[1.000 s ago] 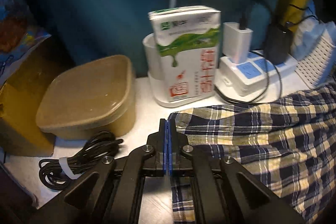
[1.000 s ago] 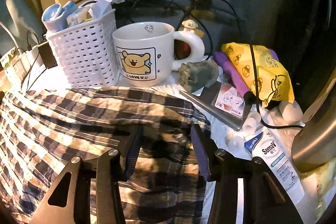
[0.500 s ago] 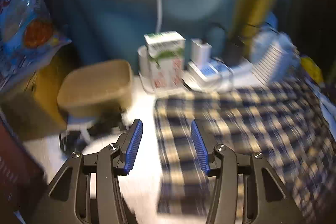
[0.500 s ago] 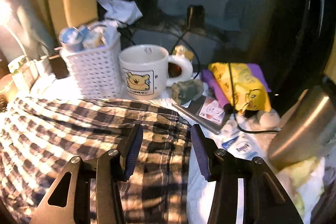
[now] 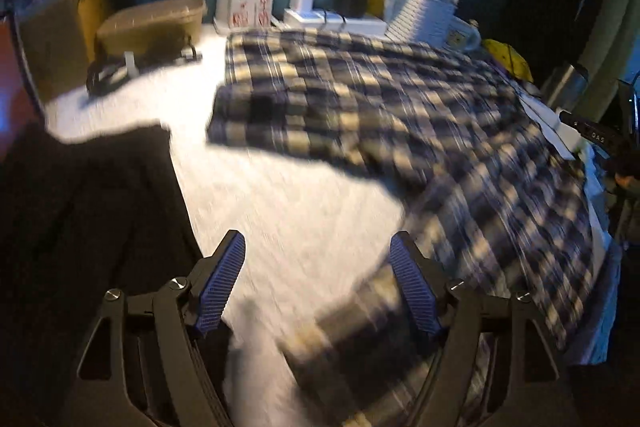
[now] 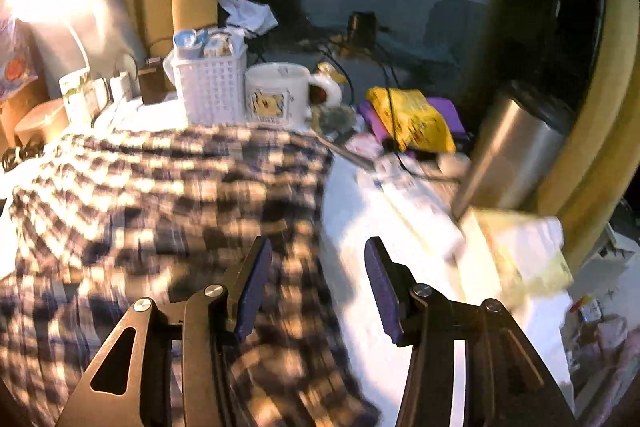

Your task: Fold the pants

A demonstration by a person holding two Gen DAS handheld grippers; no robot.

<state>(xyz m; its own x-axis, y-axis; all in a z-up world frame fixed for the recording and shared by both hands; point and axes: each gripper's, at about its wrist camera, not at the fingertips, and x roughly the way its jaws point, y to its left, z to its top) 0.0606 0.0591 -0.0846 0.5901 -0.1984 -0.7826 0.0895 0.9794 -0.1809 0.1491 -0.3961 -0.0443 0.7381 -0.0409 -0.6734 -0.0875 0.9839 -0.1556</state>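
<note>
Pants [image 5: 360, 99] are lying spread over the white table [image 5: 304, 211], plaid side up.
I'm holding my left gripper [image 5: 318, 285], jaws just opening wide, nothing between; my right gripper [image 6: 318, 285] is gaping empty at their edge.

Motion-blurred plaid pants [image 5: 400, 115], lower hem cut off

free: bare table [image 5: 304, 195] left of pants [image 5: 400, 99] | blocked: far-edge basket [image 6: 210, 89], mug [image 6: 276, 93]
</note>
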